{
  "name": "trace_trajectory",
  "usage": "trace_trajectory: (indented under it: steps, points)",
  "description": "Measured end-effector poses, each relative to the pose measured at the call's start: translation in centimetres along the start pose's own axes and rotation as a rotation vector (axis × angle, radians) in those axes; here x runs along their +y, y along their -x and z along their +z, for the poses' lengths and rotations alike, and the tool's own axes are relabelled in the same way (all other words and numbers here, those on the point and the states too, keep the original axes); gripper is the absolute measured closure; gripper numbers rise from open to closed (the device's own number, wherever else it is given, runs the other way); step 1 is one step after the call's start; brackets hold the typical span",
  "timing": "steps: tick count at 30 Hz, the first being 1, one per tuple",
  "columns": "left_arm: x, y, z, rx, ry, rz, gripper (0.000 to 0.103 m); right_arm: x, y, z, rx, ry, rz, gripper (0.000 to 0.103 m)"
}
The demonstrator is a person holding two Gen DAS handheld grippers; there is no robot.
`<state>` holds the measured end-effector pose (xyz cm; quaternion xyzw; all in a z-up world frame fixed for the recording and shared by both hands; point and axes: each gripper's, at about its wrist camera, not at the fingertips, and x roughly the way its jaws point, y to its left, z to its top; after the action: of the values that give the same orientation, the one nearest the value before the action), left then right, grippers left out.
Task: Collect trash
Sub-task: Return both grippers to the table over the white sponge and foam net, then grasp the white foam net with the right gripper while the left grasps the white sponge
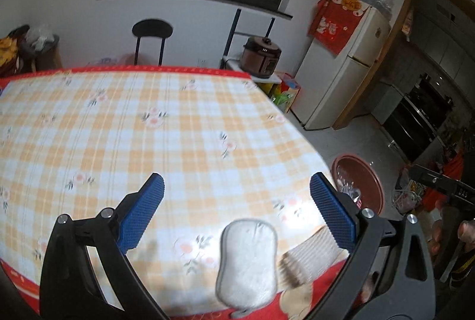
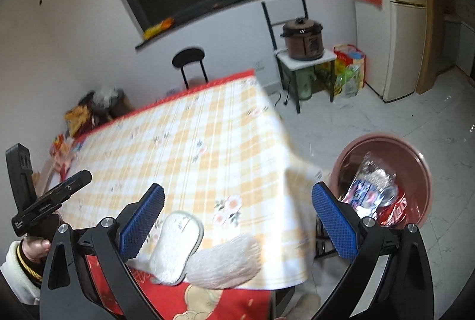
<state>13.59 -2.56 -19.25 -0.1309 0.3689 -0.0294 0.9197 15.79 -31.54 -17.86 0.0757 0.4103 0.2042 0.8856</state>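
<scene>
A brown basin [image 2: 386, 139] stands on the floor by the table's near right corner, holding crumpled plastic wrappers [image 2: 372, 189], clear, blue and red. In the left wrist view the basin [image 1: 360, 167] shows past the table edge with clear plastic [image 1: 347, 185] inside. My right gripper [image 2: 237, 195] is open over the table's near corner, nothing between its blue pads. My left gripper [image 1: 237, 186] is also open and holds nothing, above the checked tablecloth [image 1: 166, 136]. A white scrub pad [image 1: 246, 263] and a ribbed cloth [image 1: 311, 248] lie at the near edge.
The scrub pad [image 2: 176, 248] and cloth [image 2: 225, 263] rest on the tablecloth [image 2: 193, 147] over a red cover. Around the table are a black stool [image 2: 190, 55], a cooker on a stand [image 2: 302, 36], a fridge [image 2: 403, 17] and bags by the far left wall [image 2: 89, 112].
</scene>
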Motion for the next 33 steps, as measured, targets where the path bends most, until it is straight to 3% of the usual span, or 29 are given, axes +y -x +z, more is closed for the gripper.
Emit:
trace_trajectory:
  steps: [12, 23, 27, 33]
  points:
    - [3.5, -2.4, -3.8, 0.107, 0.008, -0.076, 0.006, 2.6, -4.4, -4.8, 0.152, -0.114, -0.1, 0.005]
    - [6.5, -3.6, -5.2, 0.183, -0.016, -0.11, 0.006, 2.6, -8.1, -9.9, 0.273, -0.315, -0.092, 0.005]
    - [7.2, -3.5, -6.1, 0.203, -0.015, -0.105, 0.007, 2.4, -9.8, -11.0, 0.31, -0.393, -0.078, 0.016]
    - [7.6, -2.6, -7.4, 0.218, 0.004, -0.101, 0.007, 1.8, -11.6, -10.9, 0.312, -0.419, -0.131, 0.028]
